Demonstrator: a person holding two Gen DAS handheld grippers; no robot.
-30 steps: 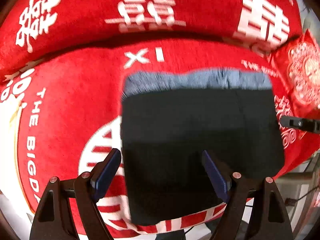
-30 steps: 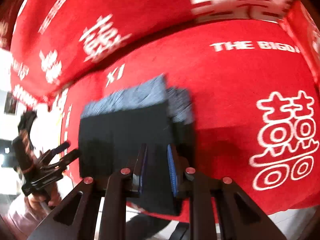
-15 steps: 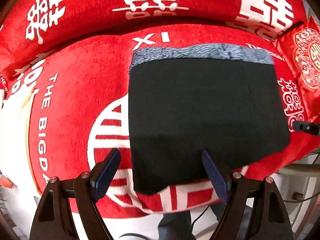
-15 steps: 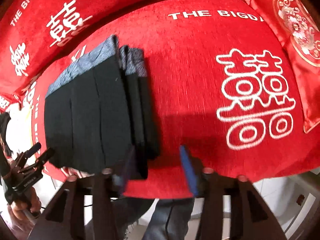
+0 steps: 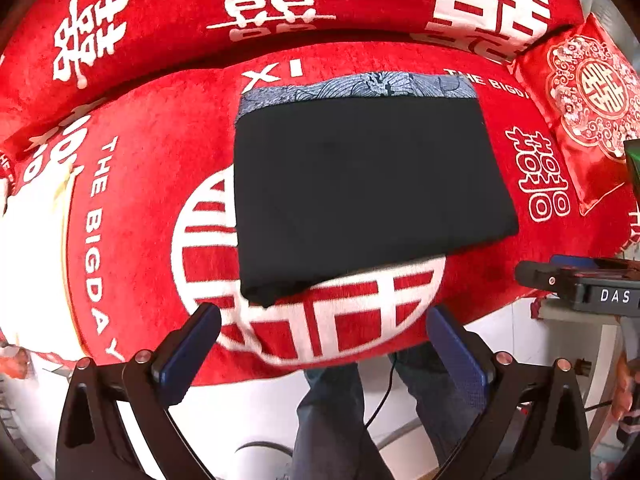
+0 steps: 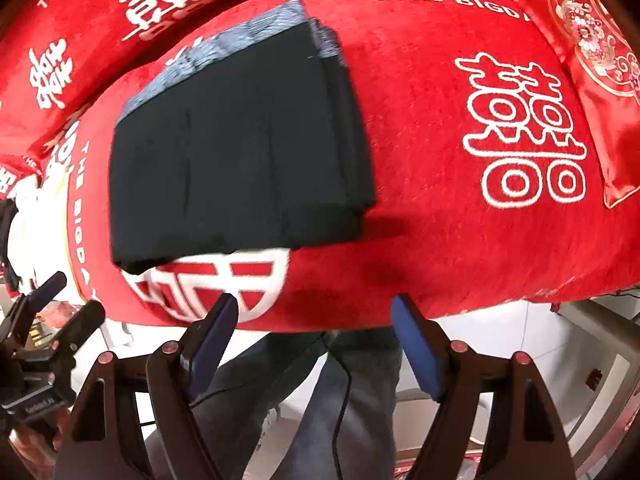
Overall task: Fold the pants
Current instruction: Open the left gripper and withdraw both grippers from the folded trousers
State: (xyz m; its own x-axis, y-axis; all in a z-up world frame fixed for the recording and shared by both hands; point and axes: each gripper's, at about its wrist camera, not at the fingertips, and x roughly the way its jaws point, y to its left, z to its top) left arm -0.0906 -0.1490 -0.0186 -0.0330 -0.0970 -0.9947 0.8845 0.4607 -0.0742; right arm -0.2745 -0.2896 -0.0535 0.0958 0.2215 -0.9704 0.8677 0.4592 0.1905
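Sofa seat: a red plush cover printed with white double-happiness characters and English lettering carries everything; the word bench does not fit it.
Sofa back: the same red cover rises behind the seat's rear edge.
Pants: dark, folded into a thick rectangular stack that lies flat on the seat, from near its rear edge toward its front edge, over a round white emblem; a blue-grey patterned band shows along the stack's rear side.
Layers: the right wrist view shows several stacked folds along the stack's right side, fairly even, with one front corner a little rounded.
Progress: judged from how the stack lies, the folding looks finished; at most a small squaring of the edges is left.
Cushion: red embroidered satin, at the seat's right end, well apart from the pants.
Person: legs in blue jeans stand just beyond the seat's front edge.
Floor: pale, with a dark cable trailing across it.
Left tongs: spread wide, nothing between them, over the front edge and clear of the pants; they have just been opening.
Right tongs: also apart and empty, over the seat's front edge, not touching the stack; these too have just been opening.
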